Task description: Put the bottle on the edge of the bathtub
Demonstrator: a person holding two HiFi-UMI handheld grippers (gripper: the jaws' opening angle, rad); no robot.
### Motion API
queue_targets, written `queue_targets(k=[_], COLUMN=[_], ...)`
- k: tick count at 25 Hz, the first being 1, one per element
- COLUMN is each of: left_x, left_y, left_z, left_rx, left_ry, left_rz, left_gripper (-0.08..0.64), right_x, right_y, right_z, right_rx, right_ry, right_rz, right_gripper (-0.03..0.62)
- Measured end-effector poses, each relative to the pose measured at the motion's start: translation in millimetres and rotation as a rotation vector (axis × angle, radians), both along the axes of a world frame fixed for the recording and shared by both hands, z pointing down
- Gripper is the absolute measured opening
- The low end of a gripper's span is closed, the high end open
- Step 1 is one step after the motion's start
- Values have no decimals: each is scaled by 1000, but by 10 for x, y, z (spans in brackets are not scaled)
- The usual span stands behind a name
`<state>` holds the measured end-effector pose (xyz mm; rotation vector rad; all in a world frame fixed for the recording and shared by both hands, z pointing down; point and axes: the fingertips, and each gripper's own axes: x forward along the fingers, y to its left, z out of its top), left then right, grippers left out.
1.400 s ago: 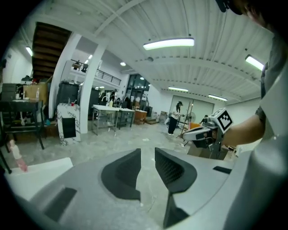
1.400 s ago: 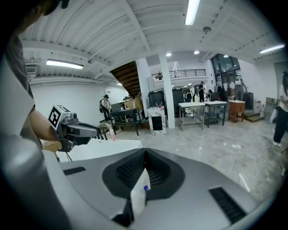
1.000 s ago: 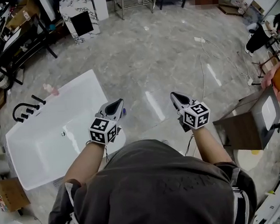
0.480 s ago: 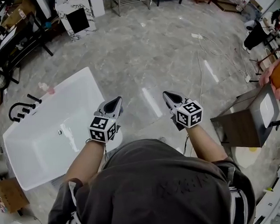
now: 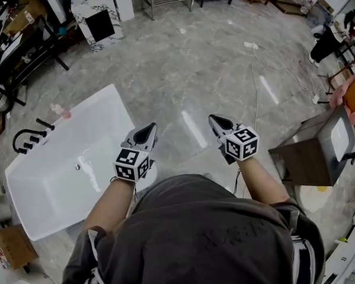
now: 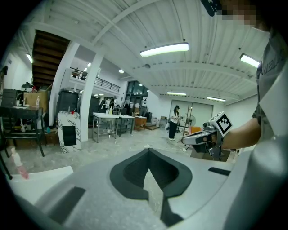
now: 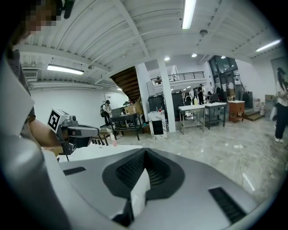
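- Your left gripper (image 5: 146, 133) has its jaws pressed together at the tips, with nothing between them. It's not touching anything either, just held out in front of you.
- Same deal with your right gripper (image 5: 218, 122): tips together, nothing pinched, hanging in the air over the grey marble floor (image 5: 209, 59).
- The two grippers sit side by side, apart from each other, and both point away from you.
- The bottle (image 5: 59, 110), a small pink one, is ahead of your left gripper and off to its left. It's standing upright on the far rim of the bathtub (image 5: 98, 104), well apart from both grippers.
- The white tub itself lies to the left of your left gripper. That gripper is right around the tub's nearest side, but I can't tell if it's over the rim or just beside it.
- The black faucet (image 5: 24, 140) is further left of the bottle, at the tub's far end from your grippers.
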<state>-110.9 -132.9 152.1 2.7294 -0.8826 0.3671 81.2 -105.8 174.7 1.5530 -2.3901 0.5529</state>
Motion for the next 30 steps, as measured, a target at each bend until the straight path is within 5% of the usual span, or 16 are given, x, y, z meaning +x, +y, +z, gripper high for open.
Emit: queue_targets(k=[30], left_x=[-46], left_y=[112], left_z=[-99], left_rx=[21], left_ry=[3], left_rz=[-2], left_gripper=[5], right_x=[-81], right_y=[109], right_z=[-99], right_rx=[35], right_ry=[36], right_rz=[-53], right_gripper=[-9])
